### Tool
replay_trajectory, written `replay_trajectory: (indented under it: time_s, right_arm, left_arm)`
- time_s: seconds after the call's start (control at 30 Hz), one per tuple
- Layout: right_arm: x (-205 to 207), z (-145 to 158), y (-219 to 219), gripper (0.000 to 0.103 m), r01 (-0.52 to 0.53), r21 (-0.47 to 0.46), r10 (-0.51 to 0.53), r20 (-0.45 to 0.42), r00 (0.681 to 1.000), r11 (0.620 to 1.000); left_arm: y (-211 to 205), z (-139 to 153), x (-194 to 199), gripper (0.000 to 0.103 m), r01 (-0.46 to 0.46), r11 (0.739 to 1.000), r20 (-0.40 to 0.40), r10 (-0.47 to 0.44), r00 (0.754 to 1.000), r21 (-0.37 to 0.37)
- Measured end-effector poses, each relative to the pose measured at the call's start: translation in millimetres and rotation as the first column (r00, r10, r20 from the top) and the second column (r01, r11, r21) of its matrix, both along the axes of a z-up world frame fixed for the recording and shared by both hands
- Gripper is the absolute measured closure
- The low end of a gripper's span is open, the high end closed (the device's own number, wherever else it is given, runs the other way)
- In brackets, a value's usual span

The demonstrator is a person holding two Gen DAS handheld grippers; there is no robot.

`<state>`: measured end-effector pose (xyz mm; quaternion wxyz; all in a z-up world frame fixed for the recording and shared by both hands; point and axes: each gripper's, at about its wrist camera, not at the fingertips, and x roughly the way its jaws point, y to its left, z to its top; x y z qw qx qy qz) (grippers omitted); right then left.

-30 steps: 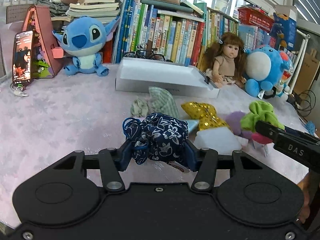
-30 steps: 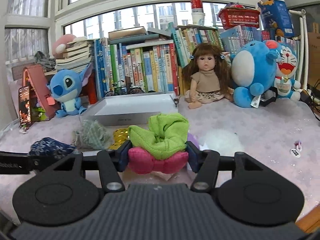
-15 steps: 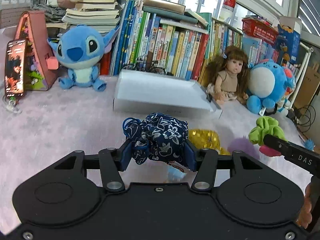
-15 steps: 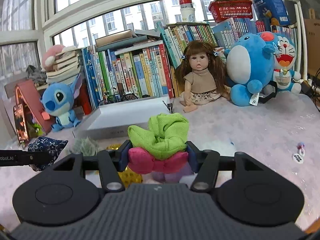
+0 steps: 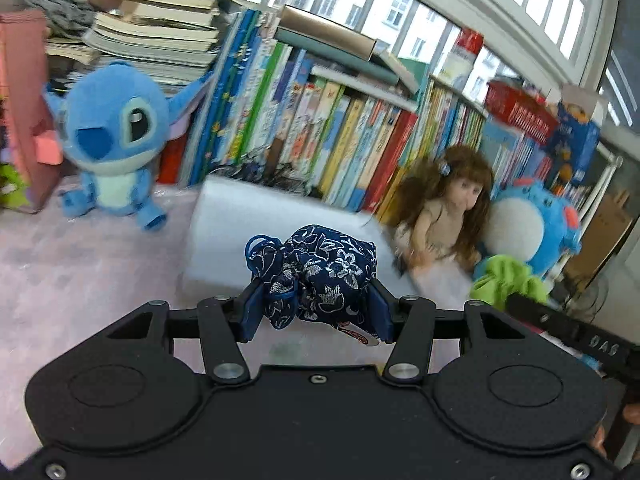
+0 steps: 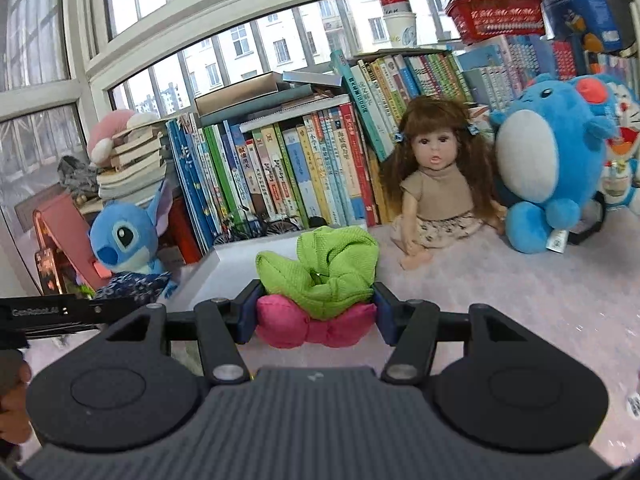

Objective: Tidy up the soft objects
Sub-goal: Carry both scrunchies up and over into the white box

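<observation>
Now left gripper clamping navy floral pouch, right gripper clamping green scrunchie

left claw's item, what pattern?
Navy pouch with a white floral print; clearest in the left wrist view.

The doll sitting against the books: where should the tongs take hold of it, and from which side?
Probably the torso of the doll, at the beige top, coming from the front with one finger on each side. It sits upright facing outward, books behind it and the blue plush close beside; hair and thin limbs look like poorer holds.
</observation>
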<state>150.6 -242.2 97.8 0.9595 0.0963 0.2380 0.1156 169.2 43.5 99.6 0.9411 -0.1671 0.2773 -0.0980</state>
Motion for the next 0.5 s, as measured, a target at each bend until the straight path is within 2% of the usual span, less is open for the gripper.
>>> replay_trajectory:
  time_s: [0.1, 0.27, 0.43, 0.5]
  right_arm:
    - [27.2, 5.0, 3.0, 0.042, -0.031, 0.023, 0.031, -0.025, 0.999, 0.999]
    - [79.1, 6.8, 13.5, 0.042, -0.106, 0.070, 0.111, -0.080, 0.991, 0.992]
    - [123.3, -9.2, 33.3, 0.042, -0.132, 0.073, 0.141, -0.140, 0.980, 0.989]
    - [137.4, -19.6, 40.2, 0.042, -0.122, 0.066, 0.132, -0.178, 0.975, 0.990]
  left_arm:
    - [0.9, 1.1, 33.6, 0.052, -0.003, 1.000, -0.046, 0.002, 0.999, -0.030]
    - [-6.7, -8.2, 80.3, 0.052, -0.040, 0.999, -0.076, 0.041, 0.996, 0.012]
    - [-15.1, -28.1, 113.3, 0.052, -0.068, 0.996, -0.113, 0.074, 0.991, 0.061]
    - [-16.2, -35.5, 121.0, 0.052, -0.077, 0.995, -0.122, 0.084, 0.989, 0.058]
